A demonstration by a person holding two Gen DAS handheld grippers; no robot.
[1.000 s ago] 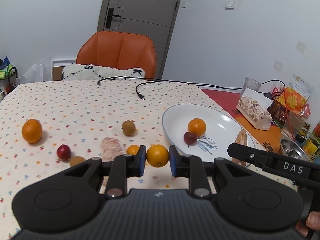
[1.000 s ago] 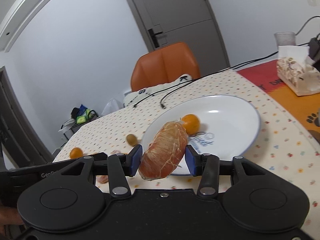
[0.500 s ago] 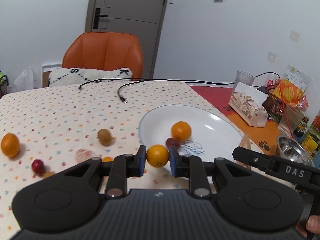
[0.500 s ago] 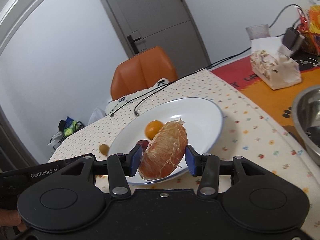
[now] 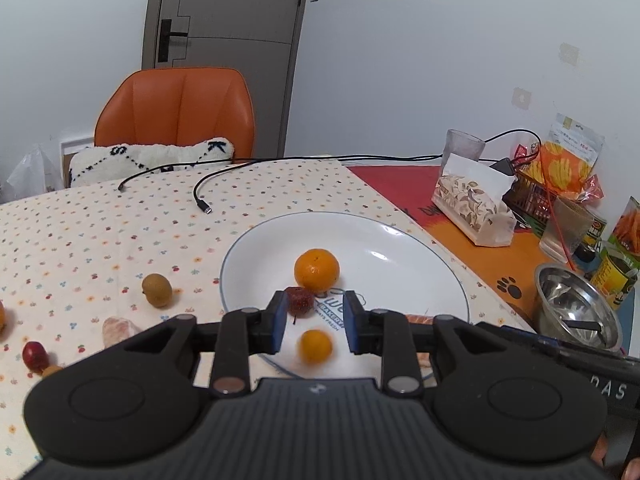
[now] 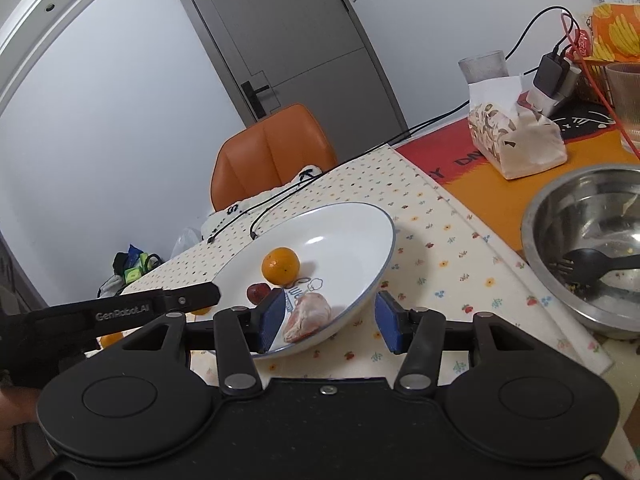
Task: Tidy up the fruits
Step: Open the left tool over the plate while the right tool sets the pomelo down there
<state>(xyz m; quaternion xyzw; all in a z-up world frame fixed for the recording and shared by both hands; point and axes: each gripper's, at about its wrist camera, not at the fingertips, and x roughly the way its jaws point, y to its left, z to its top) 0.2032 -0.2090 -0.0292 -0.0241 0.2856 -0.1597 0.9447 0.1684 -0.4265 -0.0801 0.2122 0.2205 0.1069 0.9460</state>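
Observation:
A white plate point(image 5: 400, 248) holds an orange point(image 5: 316, 270) and a dark red fruit point(image 5: 299, 300). My left gripper point(image 5: 314, 328) is open above the plate's near rim; a small orange point(image 5: 315, 345), blurred, sits loose between its fingers. My right gripper point(image 6: 330, 322) is open over the plate point(image 6: 352, 232); a peeled pink citrus piece point(image 6: 307, 317) lies on the plate between its fingers. The orange point(image 6: 280, 265) and red fruit point(image 6: 258, 292) lie beyond it. The left gripper's finger point(image 6: 160, 306) shows at left.
On the dotted cloth left of the plate lie a kiwi point(image 5: 157, 290), a pink citrus piece point(image 5: 118, 330) and a red fruit point(image 5: 34, 354). A steel bowl point(image 6: 588, 248) with a black fork, a tissue box point(image 6: 516, 136) and snacks stand at right. A cable point(image 5: 200, 196) lies behind.
Both grippers moved over the plate and opened. The left one let go of the small orange; the right one let go of the peeled citrus piece, which now lies on the plate.

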